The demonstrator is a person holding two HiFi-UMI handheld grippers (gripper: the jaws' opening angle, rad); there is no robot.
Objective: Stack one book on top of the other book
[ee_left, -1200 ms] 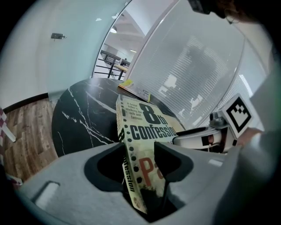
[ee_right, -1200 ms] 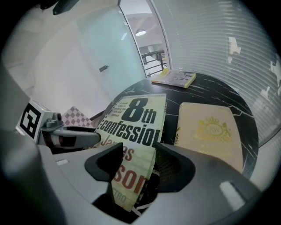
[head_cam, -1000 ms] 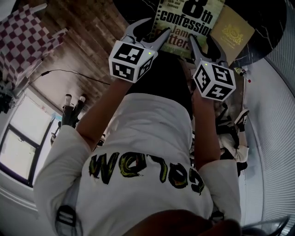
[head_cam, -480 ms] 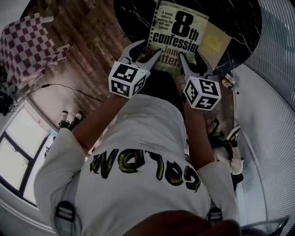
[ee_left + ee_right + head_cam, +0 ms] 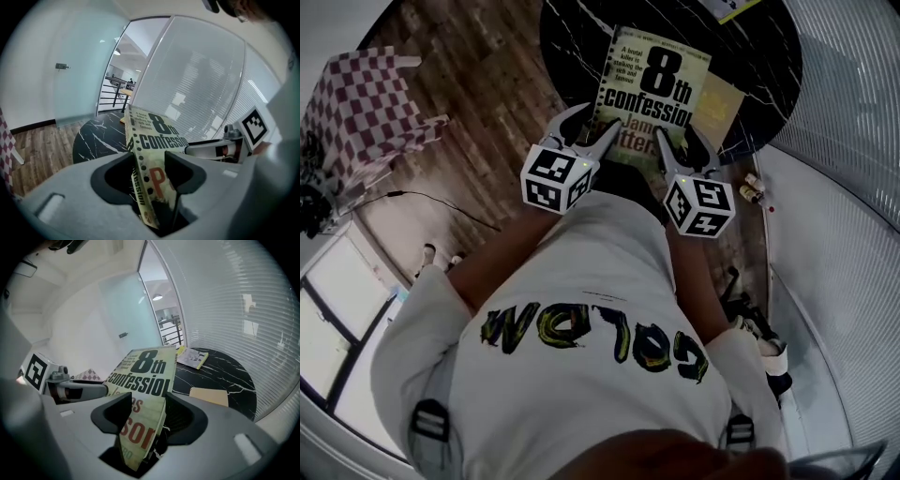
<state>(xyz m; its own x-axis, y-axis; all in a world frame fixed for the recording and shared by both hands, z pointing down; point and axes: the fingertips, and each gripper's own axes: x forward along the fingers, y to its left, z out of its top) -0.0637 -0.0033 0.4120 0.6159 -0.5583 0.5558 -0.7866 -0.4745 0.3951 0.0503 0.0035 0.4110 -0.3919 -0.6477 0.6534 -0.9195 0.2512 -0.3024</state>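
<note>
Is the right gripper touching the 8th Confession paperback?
Touching. The right gripper view shows the right gripper closed on the 8th Confession paperback, its jaws pressing both covers.

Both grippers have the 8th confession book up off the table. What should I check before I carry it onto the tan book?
1. The left gripper is shut on the 8th confession book: ok.
2. The right gripper is shut on the same book: ok.
3. The book is held above the black table: ok.
4. The tan book lies flat with its cover bare: ok.
5. The held book is lined up over the tan book: not ok. In the head view it sits to the left and overlaps only one edge.
6. The yellow booklet lies apart from the tan book: ok.
</note>
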